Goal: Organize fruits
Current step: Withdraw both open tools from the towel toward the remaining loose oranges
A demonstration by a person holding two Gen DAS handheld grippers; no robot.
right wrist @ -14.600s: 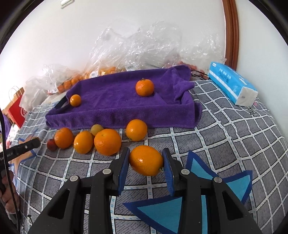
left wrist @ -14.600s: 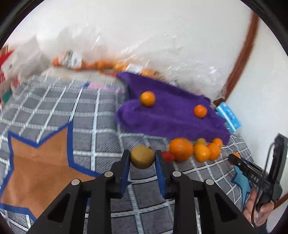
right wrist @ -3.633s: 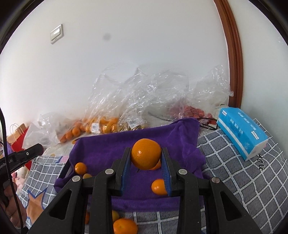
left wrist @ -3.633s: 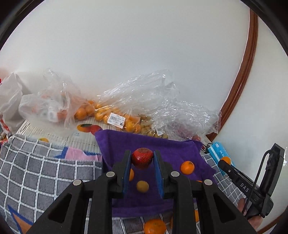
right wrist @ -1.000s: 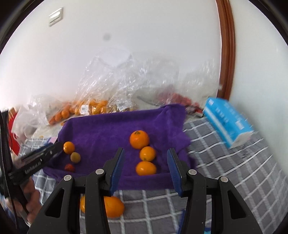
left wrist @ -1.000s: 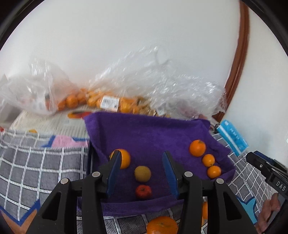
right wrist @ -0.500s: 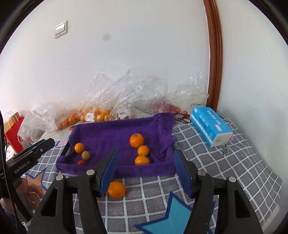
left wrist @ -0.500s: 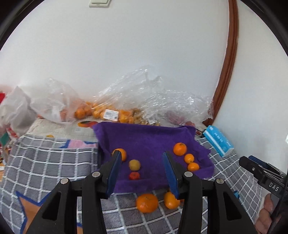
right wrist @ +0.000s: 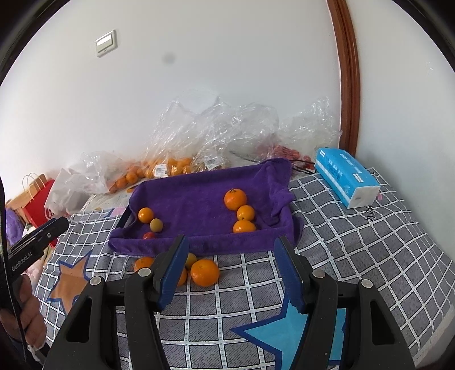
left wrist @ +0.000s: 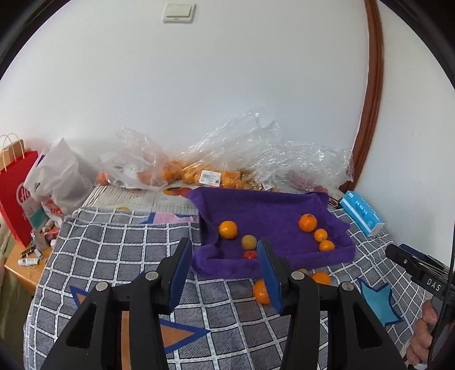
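A home room: a checked blanket (right wrist: 369, 242), shopping bags (left wrist: 17, 193) against a plain wall with a light switch (left wrist: 178, 12), wooden door frame (right wrist: 347, 85).

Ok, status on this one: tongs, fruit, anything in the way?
Left tongs open, empty. Right tongs open, empty, just widened. Six fruits in purple tray; loose oranges on checked cloth in front. Nothing blocking.

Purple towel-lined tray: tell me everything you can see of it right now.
The purple towel-lined tray is a shallow rectangular tray draped in plush purple cloth, resting flat on the grey checked blanket in front of plastic bags. A dark rim shows at its left end. Inside lie three orange fruits along the right side and, at left, one orange fruit, a yellowish-brown one and a small red one. Neither gripper touches it.
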